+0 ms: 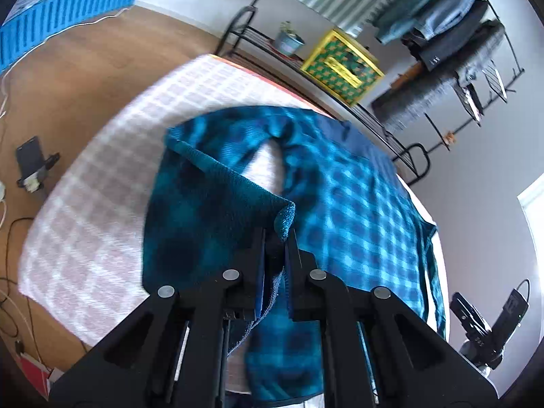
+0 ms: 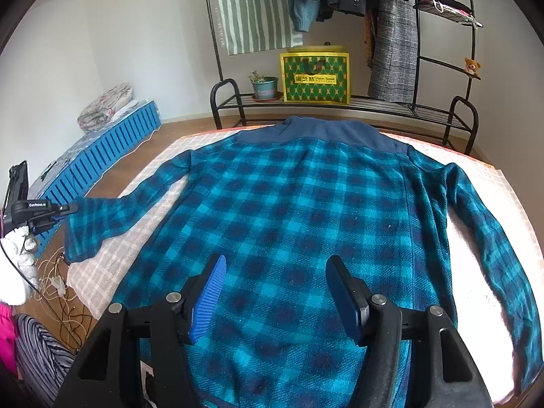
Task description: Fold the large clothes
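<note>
A blue and teal plaid shirt lies back up and spread flat on the bed, with its navy collar at the far end. My left gripper is shut on a fold of the shirt's sleeve, which it holds raised above the checked cover while the rest drapes below it. In the right wrist view that left sleeve stretches out to the left, its end lifted and hanging. My right gripper stands open over the shirt's lower back, nothing pinched between its blue pads. The right sleeve lies along the bed's right side.
The bed has a pink and white checked cover. Behind it stands a black clothes rack with a yellow-green bag and a potted plant. Blue crates and a phone mount stand at left, cables on the floor.
</note>
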